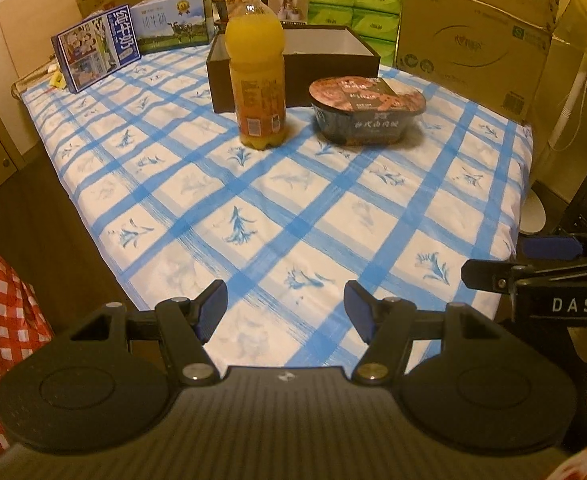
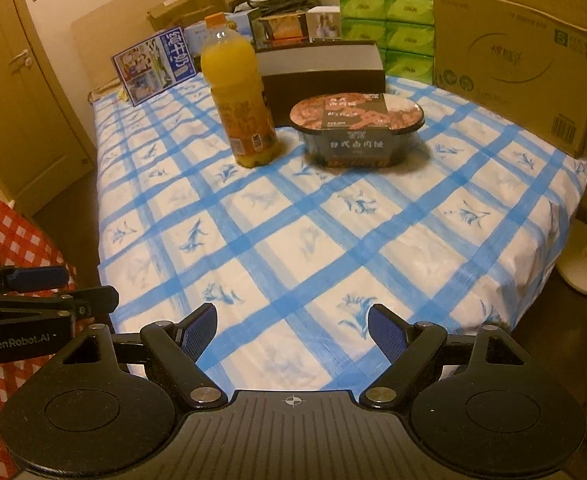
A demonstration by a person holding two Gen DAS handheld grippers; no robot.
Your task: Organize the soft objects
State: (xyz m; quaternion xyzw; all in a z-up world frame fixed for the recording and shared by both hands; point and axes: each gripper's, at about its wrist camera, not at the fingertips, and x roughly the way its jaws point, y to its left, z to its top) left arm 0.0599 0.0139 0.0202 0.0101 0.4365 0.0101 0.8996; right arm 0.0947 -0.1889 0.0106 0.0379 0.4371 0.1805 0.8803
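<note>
Your two candidates sit side by side in the far half of the blue-checked sheet: the orange juice bottle stands upright on the left, and the sealed instant-meal bowl rests just to its right, apart from it. Which of them counts as soft you cannot tell from these views. In the right wrist view the same pair shows, the bottle left of the bowl.

Directly behind both lies the open dark box, its pale inside showing, the bottle overlapping its left front corner in view. Farther back, two blue milk cartons stand on the left, green tissue packs are stacked behind the box, and a large cardboard carton stands at the far right edge.

Your left gripper hovers over the near edge of the sheet, jaws spread wide with nothing between them. Your right gripper hovers likewise, wide and empty. A red-checked cloth hangs at the near left.
</note>
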